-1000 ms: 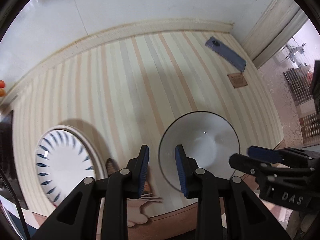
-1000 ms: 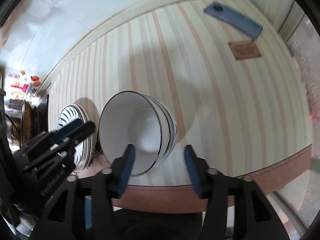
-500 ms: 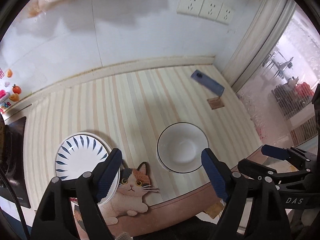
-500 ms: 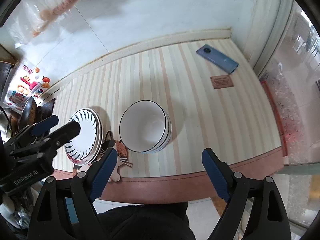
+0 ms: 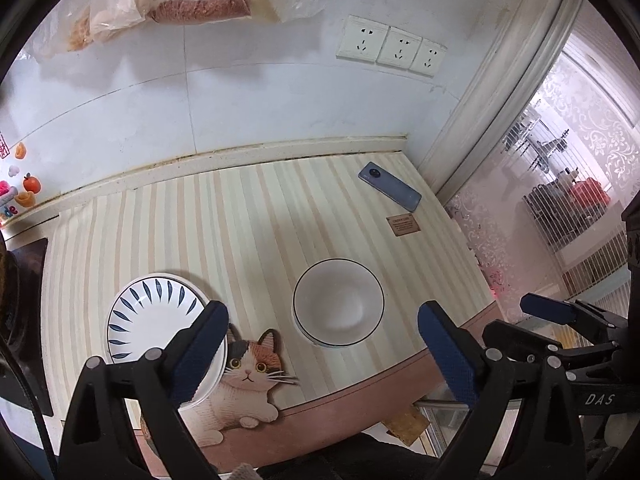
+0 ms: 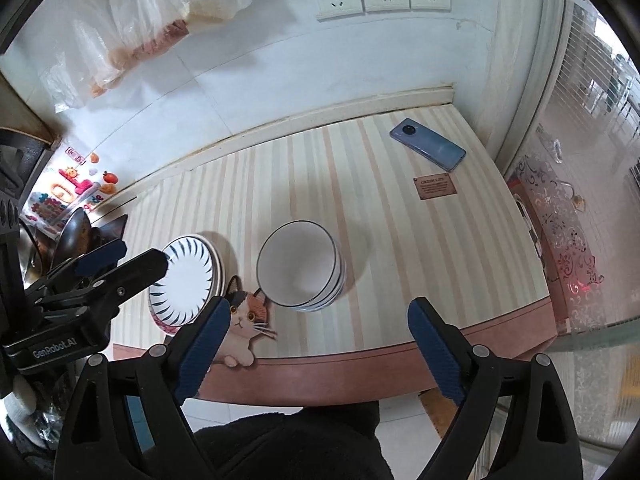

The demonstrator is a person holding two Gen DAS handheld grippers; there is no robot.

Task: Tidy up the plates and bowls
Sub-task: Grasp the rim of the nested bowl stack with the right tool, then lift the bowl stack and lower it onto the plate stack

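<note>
A stack of white bowls with dark rims sits near the front edge of the striped table. To its left lies a stack of white plates with blue leaf marks. My left gripper hangs wide open and empty above the table's front edge, between plates and bowls. Off to its right and equally empty, my right gripper is wide open in front of the bowls. Each gripper shows in the other's view, the right gripper and the left gripper.
A blue phone and a small brown tag lie at the back right of the striped table. A cat-shaped mat sits at the front. Wall sockets and hanging plastic bags are behind; a dark pan stands left.
Both grippers have opened wide and pulled back and up from the bowls. The bowl stack now stands free on the table, farther off in both views.
</note>
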